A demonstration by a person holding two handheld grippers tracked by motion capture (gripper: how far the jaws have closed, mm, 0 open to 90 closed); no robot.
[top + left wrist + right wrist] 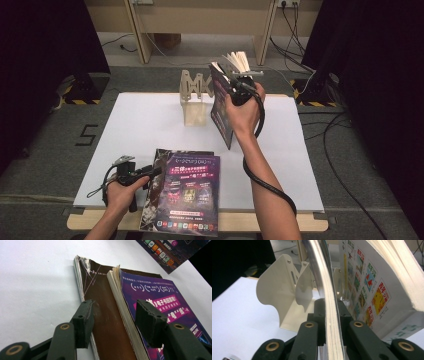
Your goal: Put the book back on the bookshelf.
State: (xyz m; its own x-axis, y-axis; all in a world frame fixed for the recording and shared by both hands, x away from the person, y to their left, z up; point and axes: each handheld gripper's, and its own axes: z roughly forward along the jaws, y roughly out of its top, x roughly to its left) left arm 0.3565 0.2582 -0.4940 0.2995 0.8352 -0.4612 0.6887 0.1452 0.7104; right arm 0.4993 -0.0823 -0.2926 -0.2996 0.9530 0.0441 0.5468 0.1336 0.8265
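The right gripper is held raised in the upper centre of the high view, the forearm reaching up from the bottom edge and the cable looping beside it. Its jaws are clamped on a purple-covered book, which is held upright above the white table sheet, spine edge downward and pages fanned open at the top. In the right gripper view the page block is seen pinched between the two black pads at lower centre. A second, thicker book with small coloured picture panels and Chinese characters on its cover is seen at the right of that view; the writing cannot be read reliably.

A cream metal book stand is placed just left of the held book, in the upper middle of the high view. Nothing is seen in its slots.

The left gripper is held low at the lower left of the high view, hand resting near the table edge. Its jaws are spread apart, gripping nothing. In the left gripper view they straddle the edges of two stacked books: a brown-covered book underneath and a purple-covered book on top. Pink and white Chinese lettering is printed on the purple cover; a row of app icons is printed along its lower edge.
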